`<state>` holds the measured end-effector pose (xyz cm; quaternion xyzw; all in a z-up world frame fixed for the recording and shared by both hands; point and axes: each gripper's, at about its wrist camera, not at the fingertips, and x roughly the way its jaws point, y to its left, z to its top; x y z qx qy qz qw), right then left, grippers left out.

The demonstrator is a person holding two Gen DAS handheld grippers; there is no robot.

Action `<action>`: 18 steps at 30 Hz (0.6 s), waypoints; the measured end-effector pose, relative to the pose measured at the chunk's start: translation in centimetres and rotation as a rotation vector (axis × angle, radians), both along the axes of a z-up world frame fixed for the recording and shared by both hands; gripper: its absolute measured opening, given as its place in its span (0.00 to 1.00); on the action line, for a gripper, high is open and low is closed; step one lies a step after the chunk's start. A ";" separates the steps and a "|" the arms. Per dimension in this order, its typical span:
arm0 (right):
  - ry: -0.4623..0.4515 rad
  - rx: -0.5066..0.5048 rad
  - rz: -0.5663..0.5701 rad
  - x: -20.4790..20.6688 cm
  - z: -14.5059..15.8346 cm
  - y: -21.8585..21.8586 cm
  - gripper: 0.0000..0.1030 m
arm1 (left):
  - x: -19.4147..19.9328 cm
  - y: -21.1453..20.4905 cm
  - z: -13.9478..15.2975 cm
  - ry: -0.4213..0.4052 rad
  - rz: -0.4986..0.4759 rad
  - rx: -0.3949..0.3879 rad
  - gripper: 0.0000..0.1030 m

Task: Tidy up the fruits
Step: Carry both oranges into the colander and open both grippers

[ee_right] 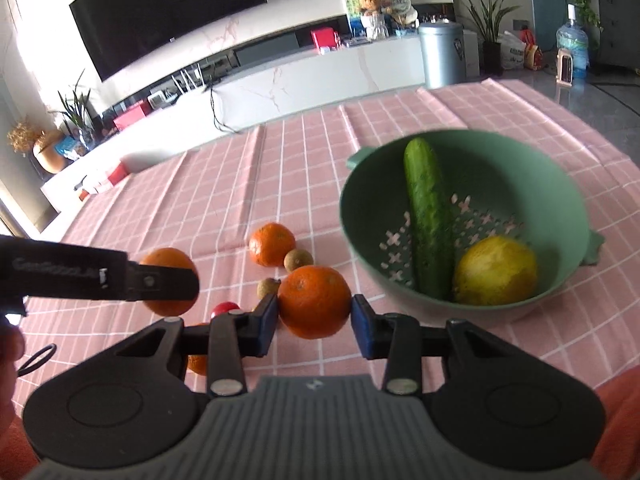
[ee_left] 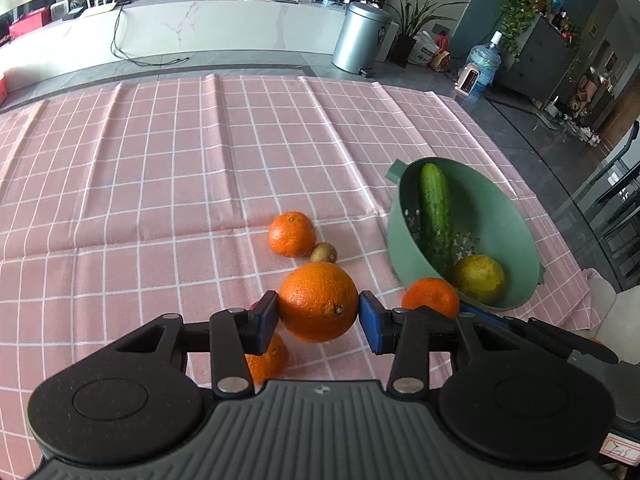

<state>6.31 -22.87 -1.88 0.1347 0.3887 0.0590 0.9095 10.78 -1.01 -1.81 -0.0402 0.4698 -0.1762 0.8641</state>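
My left gripper (ee_left: 319, 314) is shut on a large orange (ee_left: 318, 300) and holds it above the pink checked cloth. My right gripper (ee_right: 314, 314) is shut on a smaller orange (ee_right: 314, 300), just left of the green colander (ee_right: 560, 184). The colander holds a cucumber (ee_right: 428, 216) and a yellow lemon (ee_right: 496, 270). In the left wrist view the colander (ee_left: 508, 216) is at the right, with the right gripper's orange (ee_left: 430, 296) in front of it. The left gripper and its orange (ee_right: 170, 280) show at the left of the right wrist view.
On the cloth lie a loose orange (ee_left: 291, 234), a kiwi (ee_left: 323, 253), another orange (ee_left: 268, 358) under my left fingers, a second kiwi (ee_right: 267, 286) and a small red fruit (ee_right: 225, 308). The table's right edge (ee_left: 576, 264) runs just past the colander.
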 end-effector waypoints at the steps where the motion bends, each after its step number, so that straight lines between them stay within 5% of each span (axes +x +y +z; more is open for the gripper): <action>1: -0.013 -0.002 -0.001 -0.4 0.5 -0.4 0.35 | 0.0 -0.5 0.3 -0.007 -0.008 0.000 0.48; 18: -0.055 -0.210 0.034 1.2 2.5 -10.4 0.35 | 3.6 -13.5 0.7 -0.029 -0.246 0.027 0.48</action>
